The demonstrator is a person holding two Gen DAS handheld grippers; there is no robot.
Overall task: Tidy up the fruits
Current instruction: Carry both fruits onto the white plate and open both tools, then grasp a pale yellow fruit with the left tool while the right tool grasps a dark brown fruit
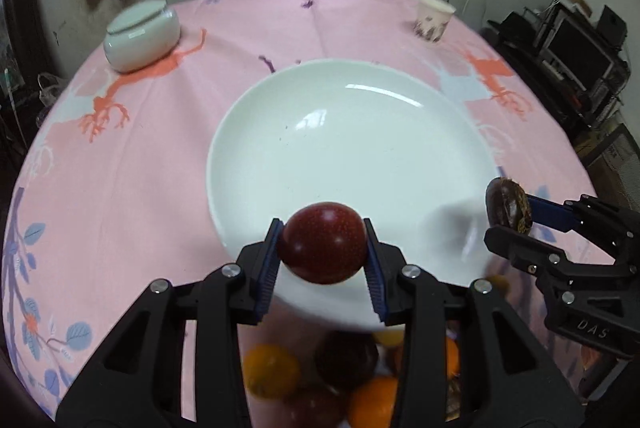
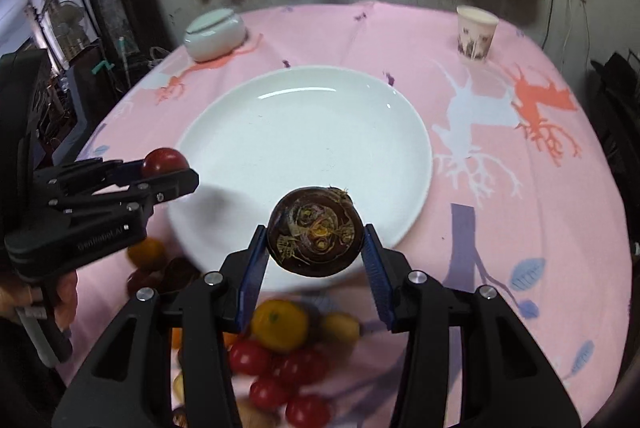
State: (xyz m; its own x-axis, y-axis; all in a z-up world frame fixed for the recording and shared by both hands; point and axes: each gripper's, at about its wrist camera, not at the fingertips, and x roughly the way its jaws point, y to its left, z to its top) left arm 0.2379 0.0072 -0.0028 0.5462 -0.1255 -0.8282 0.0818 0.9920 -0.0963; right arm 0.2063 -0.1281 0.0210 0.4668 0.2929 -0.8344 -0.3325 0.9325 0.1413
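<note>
My left gripper [image 1: 323, 252] is clamped on a red plum [image 1: 322, 243], my right gripper [image 2: 316, 243] on a dark chestnut [image 2: 315, 231]; white plate [image 1: 360, 131] just ahead of both.

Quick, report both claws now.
Left claw: closed on the red round fruit.
Right claw: closed on the dark brown fruit.

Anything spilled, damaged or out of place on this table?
Nothing spilled or broken. The white plate is still bare while fruit lies heaped on the pink tablecloth at its near edge. The dark brown fruit in the right claw looks rough and scarred; the red fruit in the left claw looks sound.
</note>
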